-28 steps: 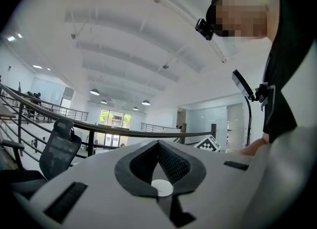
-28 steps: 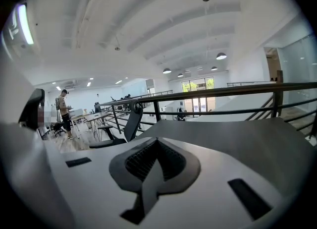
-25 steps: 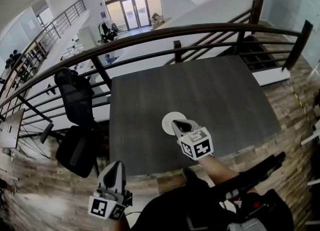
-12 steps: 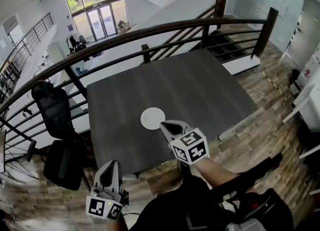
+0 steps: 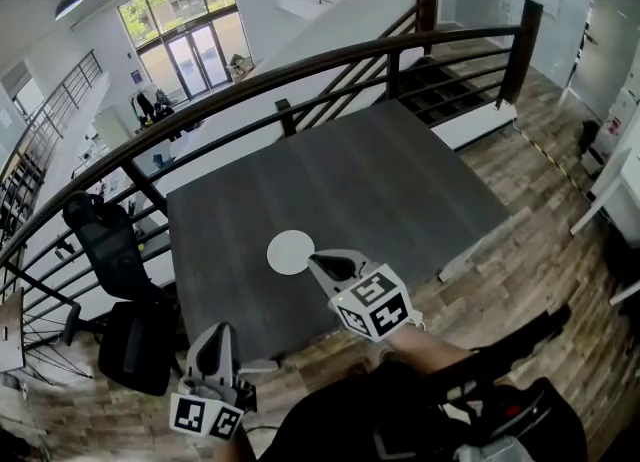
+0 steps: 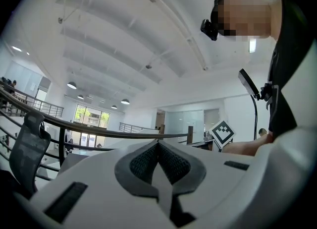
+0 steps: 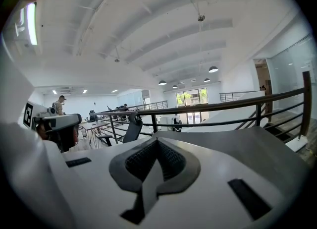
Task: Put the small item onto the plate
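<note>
A round white plate (image 5: 290, 252) lies on the dark grey table (image 5: 380, 190), toward its front left, and looks bare. No small item shows in any view. My right gripper (image 5: 318, 261) hovers at the plate's near right edge, its tip pointing at the plate, jaws shut with nothing between them (image 7: 157, 140). My left gripper (image 5: 215, 334) hangs off the table, below its front left corner and over the wooden floor. Its jaws also meet at the tip and are empty (image 6: 158, 143).
A dark metal railing (image 5: 300, 65) runs along the table's far and left sides. A black office chair (image 5: 125, 280) stands left of the table. Wooden floor (image 5: 520, 240) lies to the right. The person's dark clothing (image 5: 400, 410) fills the bottom.
The head view has swung, so the table and plate sit further left in the picture. My right gripper's tip has slipped from over the plate to its near right edge. The left gripper stays low.
</note>
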Available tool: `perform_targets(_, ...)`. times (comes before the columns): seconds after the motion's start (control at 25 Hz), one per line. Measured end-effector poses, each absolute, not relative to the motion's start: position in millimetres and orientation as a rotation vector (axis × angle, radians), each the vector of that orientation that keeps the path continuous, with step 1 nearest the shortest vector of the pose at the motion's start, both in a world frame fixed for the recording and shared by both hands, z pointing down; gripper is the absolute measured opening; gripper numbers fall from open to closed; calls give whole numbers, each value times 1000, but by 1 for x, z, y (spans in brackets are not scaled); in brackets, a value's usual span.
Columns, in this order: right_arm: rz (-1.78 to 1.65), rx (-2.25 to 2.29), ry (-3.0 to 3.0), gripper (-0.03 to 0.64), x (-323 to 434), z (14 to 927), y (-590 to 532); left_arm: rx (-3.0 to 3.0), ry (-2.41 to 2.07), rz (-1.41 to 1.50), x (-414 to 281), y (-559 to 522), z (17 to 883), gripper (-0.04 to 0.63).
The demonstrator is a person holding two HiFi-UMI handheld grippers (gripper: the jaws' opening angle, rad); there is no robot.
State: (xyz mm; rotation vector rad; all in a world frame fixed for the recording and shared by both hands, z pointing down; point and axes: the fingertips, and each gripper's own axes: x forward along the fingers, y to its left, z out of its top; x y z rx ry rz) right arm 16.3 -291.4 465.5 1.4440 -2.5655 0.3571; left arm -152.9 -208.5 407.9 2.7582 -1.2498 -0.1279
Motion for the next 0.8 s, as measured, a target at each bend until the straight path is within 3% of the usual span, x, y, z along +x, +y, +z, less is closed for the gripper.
perform_targets(0.4,342,1375,-2636,2,76,445,-288,2740,-1271,-99,-81,-218,403,3)
perform_targets(0.8,300,1292,-2700,2,76,440,-283,2693,-1344,-90,-69,-210,408,3)
